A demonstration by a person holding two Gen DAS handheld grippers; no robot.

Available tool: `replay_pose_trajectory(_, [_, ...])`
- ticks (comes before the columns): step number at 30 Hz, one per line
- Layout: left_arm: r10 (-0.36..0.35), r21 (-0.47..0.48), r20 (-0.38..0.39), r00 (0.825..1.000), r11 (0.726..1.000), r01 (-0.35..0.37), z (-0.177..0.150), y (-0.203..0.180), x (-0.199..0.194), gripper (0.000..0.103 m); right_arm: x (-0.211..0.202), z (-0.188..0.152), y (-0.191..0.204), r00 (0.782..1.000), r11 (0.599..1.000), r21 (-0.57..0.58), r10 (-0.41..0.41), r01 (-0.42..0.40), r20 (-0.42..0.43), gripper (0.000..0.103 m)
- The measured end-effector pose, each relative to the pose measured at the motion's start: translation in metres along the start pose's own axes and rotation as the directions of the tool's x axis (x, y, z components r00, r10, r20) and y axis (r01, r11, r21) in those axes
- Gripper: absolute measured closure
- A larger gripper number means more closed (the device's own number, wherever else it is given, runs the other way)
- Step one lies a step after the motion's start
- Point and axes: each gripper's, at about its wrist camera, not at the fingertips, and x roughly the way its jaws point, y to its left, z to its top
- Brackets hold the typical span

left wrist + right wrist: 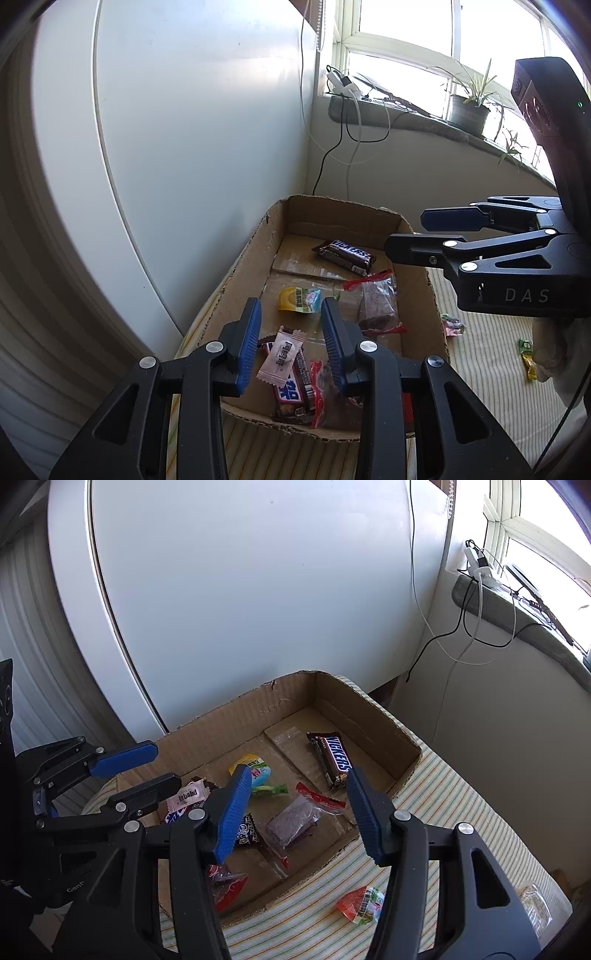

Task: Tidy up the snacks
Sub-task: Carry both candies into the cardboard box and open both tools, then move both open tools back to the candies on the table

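Hovering over box (413,295) | left tongs (291,343) apart, pink candy (282,360) below | right tongs (295,805) apart, empty

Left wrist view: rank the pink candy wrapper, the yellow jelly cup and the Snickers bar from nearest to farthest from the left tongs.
1. Pink candy wrapper, right between the left tongs' open fingers, near end of the cardboard box.
2. Yellow jelly cup, just past the fingertips, mid-box.
3. Snickers bar, far end, toward the right.

Right claw (295,812) open and empty above cardboard box (369,709) holding Snickers bar (332,760), clear-wrapped purple snack (291,821) and other sweets; red jelly cup (362,904) lies outside on striped cloth (461,812); left claw (159,768) at left edge.
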Motion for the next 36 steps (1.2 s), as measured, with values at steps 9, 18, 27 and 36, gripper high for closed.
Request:
replay_pose_trajectory(9, [0.006,0.011,0.025,1.0,1.0,-0.007,0.001,-0.008,-0.018,0.071,-0.027,-0.009,-0.005,0.999,0.999,0.001,-0.037,0.037,0.021,0.035])
replay_pose_trajectory(18, [-0.035,0.04,0.039,0.999,0.999,0.033,0.002,-0.034,-0.031,0.071,-0.072,-0.037,-0.038,0.995,0.995,0.068,-0.075,0.071,0.062,0.034])
replay_pose_trajectory(27, [-0.183,0.124,0.004,0.983,0.976,0.181,-0.009,-0.102,-0.029,0.071,-0.125,-0.108,-0.099,0.986,0.975,0.162,-0.161,0.152,0.045,0.03])
replay_pose_trajectory(36, [-0.231,0.18,-0.104,0.967,0.952,0.247,-0.032,-0.162,0.009,0.06,-0.122,-0.187,-0.13,0.987,0.961,0.229,-0.14,0.154,-0.074,0.027])
